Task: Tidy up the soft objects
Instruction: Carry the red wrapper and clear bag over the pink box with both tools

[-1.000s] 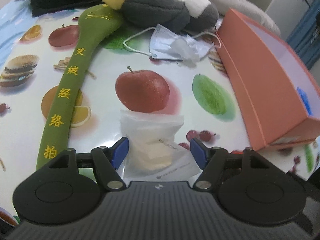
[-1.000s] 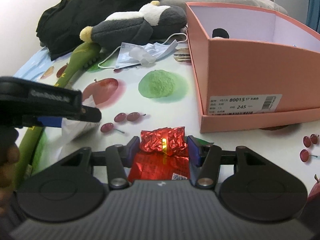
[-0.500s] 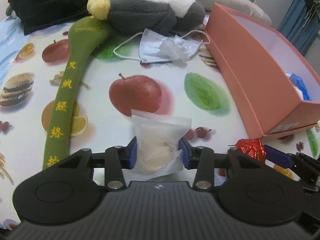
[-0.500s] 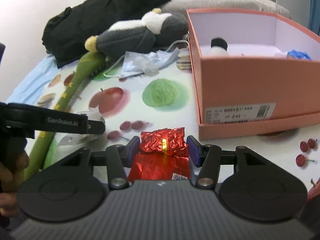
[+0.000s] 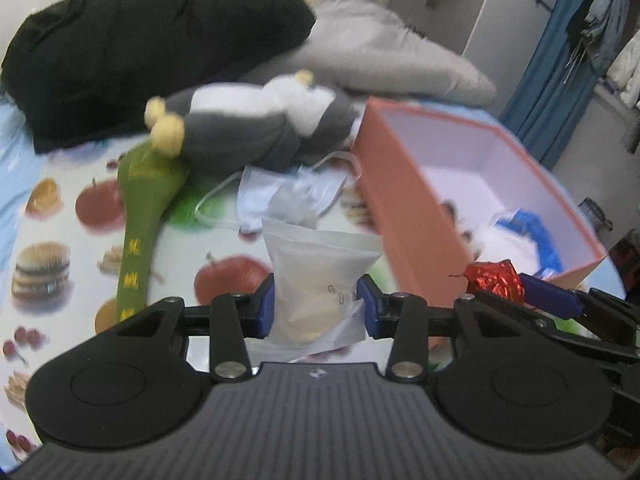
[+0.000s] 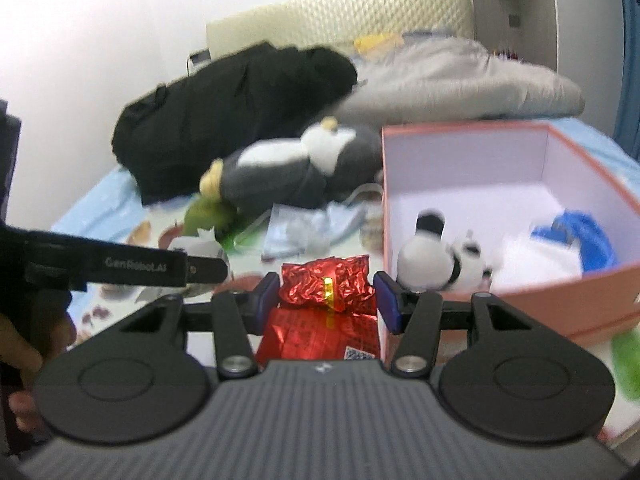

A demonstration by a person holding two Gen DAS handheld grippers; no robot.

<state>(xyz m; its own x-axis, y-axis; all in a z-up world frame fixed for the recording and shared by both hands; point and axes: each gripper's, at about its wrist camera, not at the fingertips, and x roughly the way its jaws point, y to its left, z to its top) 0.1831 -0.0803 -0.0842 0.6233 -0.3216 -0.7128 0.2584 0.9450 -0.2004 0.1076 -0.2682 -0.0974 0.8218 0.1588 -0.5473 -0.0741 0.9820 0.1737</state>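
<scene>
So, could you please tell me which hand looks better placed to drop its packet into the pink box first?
Probably the right: its claw, shut on the red foil packet, sits beside the pink box. The left claw holds the white pouch farther away.

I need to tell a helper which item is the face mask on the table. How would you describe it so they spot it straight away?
Start at the salmon-pink box on the fruit-print tablecloth. Just beside the box's outer wall, in front of the grey-and-white plush penguin, lies the face mask. It is the only pale blue, crumpled, flat thing there, with thin white ear loops trailing from it.
</scene>
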